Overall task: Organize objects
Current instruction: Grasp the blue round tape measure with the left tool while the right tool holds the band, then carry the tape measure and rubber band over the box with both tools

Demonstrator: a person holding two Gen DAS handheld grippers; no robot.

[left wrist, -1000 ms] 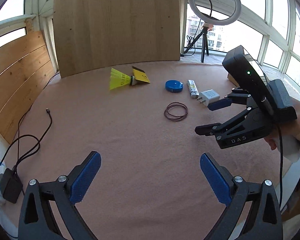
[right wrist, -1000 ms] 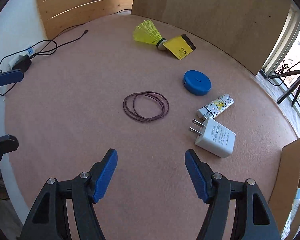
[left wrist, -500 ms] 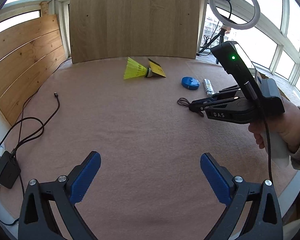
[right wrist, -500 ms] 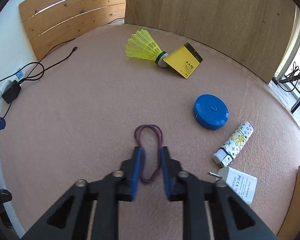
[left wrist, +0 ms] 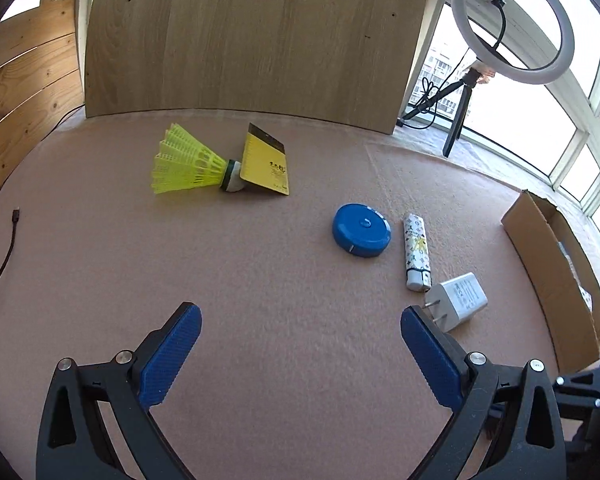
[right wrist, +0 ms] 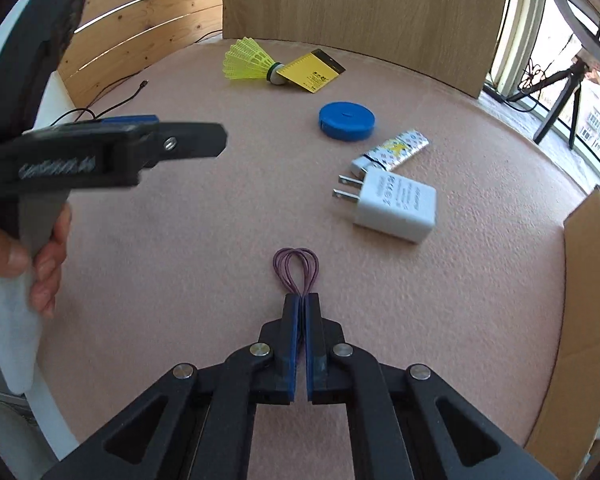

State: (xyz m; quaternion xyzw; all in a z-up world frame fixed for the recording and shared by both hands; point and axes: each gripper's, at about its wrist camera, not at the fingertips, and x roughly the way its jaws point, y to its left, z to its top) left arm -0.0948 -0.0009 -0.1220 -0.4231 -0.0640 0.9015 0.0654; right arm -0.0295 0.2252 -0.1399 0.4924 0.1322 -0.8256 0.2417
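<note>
1. Purple thin elastic hair ties (right wrist: 296, 272), bunched in a loop, sit pinched between the blue pads of your right gripper (right wrist: 301, 300); jaws pressed together on them, loop sticking out fwd over the pink felt table cover (right wrist: 204, 248).
2. Your left gripper (left wrist: 300, 320) hangs over the felt w/ blue pads (left wrist: 168, 356) wide apart, nothing between them. In the right wrist view you see it from the side (right wrist: 216, 142), your left hand (right wrist: 40, 256) wrapped round its white grip.
3. White square USB wall charger w/ two metal prongs (right wrist: 396, 208) lies flat just beyond and right of the hair ties; in the left view (left wrist: 458, 306) it's just beside the right-side pad of the left gripper.
4. White patterned lighter (left wrist: 416, 256) lies next to the charger's prong end; can't tell if they touch.
5. Blue round tape measure (left wrist: 361, 235) sits just beside the lighter, apart from it.
6. Yellow plastic shuttlecock (left wrist: 188, 166) lies on its side further back, its cork end under the lifted edge of a small yellow notepad w/ black binding (left wrist: 266, 166).
7. Brown cardboard box (left wrist: 552, 264) stands open at the table's right edge.
8. Light wood panel (left wrist: 252, 36) stands upright behind the table; white ring light on a tripod (left wrist: 512, 24) at far right by the windows.
9. Black cable (left wrist: 4, 256) trails along the left side.
</note>
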